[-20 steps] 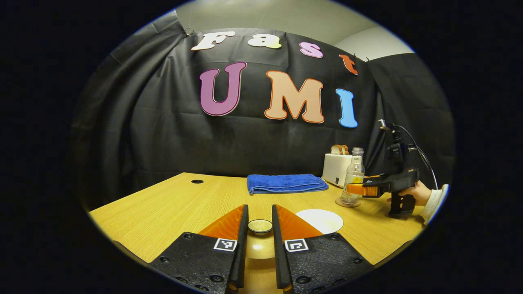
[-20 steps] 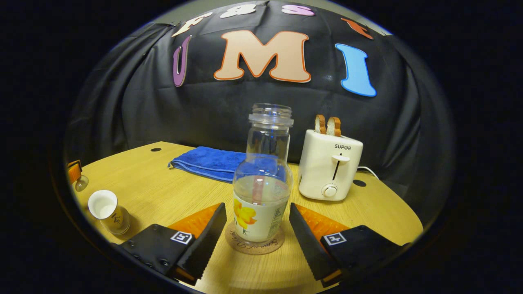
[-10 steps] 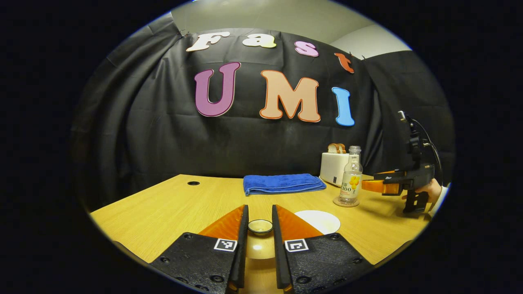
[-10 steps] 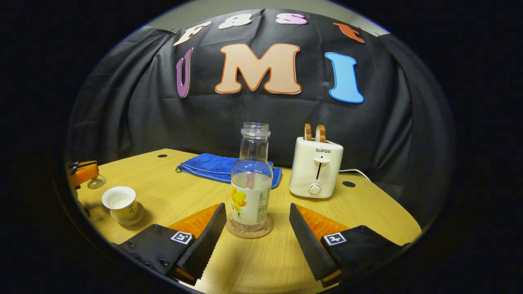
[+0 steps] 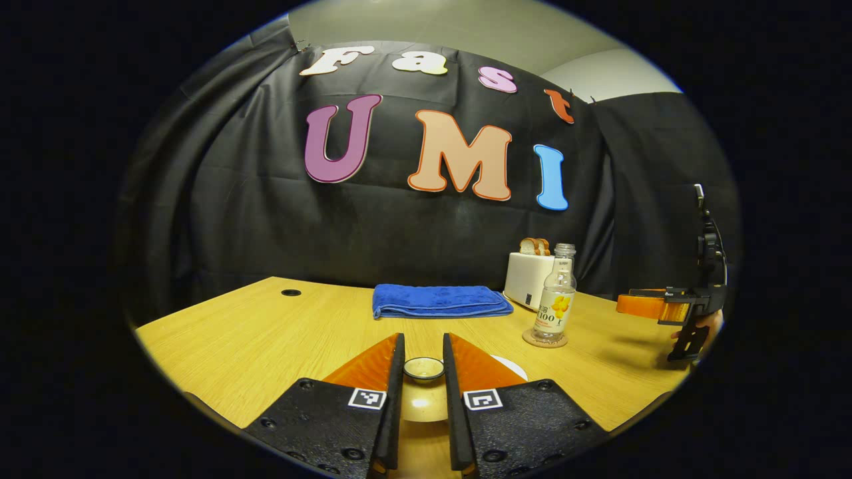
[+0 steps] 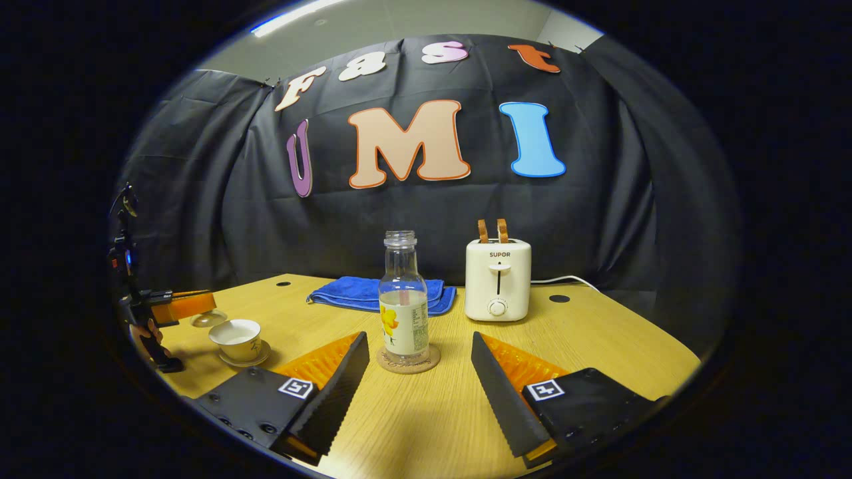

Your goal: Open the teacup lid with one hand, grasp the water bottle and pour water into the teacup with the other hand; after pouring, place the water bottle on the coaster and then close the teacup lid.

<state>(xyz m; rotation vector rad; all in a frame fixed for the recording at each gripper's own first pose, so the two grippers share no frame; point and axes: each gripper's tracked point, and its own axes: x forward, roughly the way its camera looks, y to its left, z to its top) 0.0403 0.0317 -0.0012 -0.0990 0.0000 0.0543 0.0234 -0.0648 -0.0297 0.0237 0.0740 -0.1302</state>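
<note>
The left hand-held gripper [image 5: 423, 369] pinches the teacup lid [image 5: 423, 368] by its knob, aloft beside the open teacup [image 6: 236, 336]. The right hand-held gripper [image 6: 419, 372] hangs wide and empty just short of the water bottle [image 6: 403, 303], which stands upright on its coaster [image 6: 407, 362] on the surface [image 6: 599, 346].

The left gripper view is taken low over the table [image 5: 266, 332], facing the back wall, with the bottle [image 5: 555, 296] far right. The right gripper view faces the same bottle [image 6: 403, 303] head-on, nearer. Towel [image 6: 373, 293] and toaster [image 6: 497, 279] are shared.
</note>
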